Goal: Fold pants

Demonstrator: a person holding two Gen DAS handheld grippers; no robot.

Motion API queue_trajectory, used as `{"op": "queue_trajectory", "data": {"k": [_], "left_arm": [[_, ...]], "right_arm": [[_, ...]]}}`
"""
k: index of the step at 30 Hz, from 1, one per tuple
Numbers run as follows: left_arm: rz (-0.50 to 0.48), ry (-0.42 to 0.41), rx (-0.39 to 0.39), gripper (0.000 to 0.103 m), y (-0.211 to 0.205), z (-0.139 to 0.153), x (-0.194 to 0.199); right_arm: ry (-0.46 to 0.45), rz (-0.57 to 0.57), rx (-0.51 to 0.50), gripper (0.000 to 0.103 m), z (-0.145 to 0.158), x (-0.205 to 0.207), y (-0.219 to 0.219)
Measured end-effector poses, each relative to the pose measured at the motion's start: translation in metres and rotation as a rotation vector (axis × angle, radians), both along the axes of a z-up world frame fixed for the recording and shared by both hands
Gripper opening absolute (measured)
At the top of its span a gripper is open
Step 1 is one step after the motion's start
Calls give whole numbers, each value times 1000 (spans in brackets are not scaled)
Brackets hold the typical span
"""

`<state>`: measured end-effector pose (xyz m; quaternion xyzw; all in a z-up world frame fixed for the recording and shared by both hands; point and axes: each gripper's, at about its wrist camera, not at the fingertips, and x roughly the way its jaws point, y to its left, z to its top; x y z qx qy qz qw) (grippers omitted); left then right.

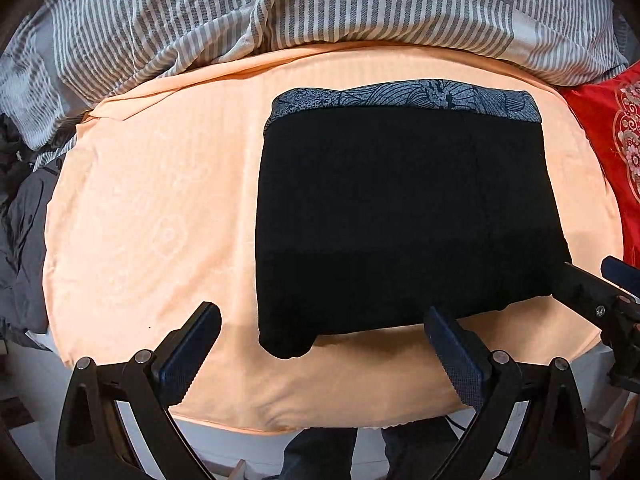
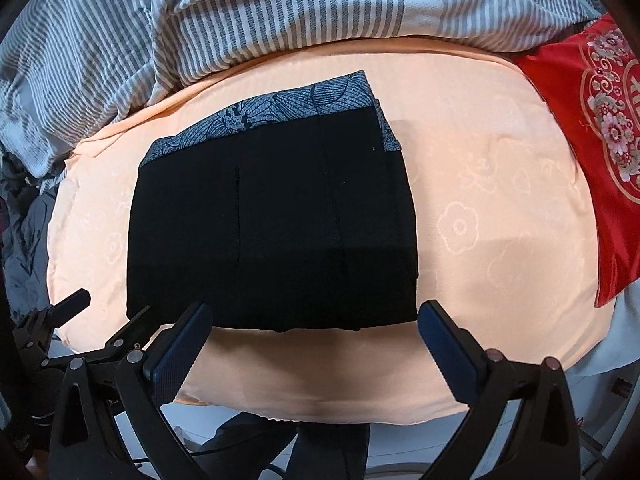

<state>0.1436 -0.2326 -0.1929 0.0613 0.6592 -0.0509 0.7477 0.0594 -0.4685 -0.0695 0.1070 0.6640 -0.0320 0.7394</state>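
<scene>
The black pants (image 1: pixel 400 216) lie folded into a compact rectangle on the peach bed sheet (image 1: pixel 152 208), with a grey-blue patterned band along the far edge. They also show in the right wrist view (image 2: pixel 272 224). My left gripper (image 1: pixel 322 330) is open and empty, held above the pants' near left corner. My right gripper (image 2: pixel 314 326) is open and empty, held above the pants' near edge. The right gripper's fingers (image 1: pixel 588 288) show at the right edge of the left wrist view, and the left gripper's fingers (image 2: pixel 72 304) at the left edge of the right wrist view.
A grey-and-white striped duvet (image 1: pixel 320 4) is bunched along the far side of the bed. A red embroidered cushion (image 2: pixel 600 128) lies at the right. Dark grey clothing (image 1: pixel 20 220) hangs off the left edge. The sheet (image 2: pixel 500 220) stretches right of the pants. The bed's near edge is just below the grippers.
</scene>
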Motion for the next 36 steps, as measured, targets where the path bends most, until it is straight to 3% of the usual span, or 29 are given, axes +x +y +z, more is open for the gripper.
{"op": "queue_trajectory", "data": {"k": [36], "left_arm": [[-11, -5, 9, 101, -3, -3, -1]], "right_arm": [[7, 20, -12, 103, -4, 3, 7]]}}
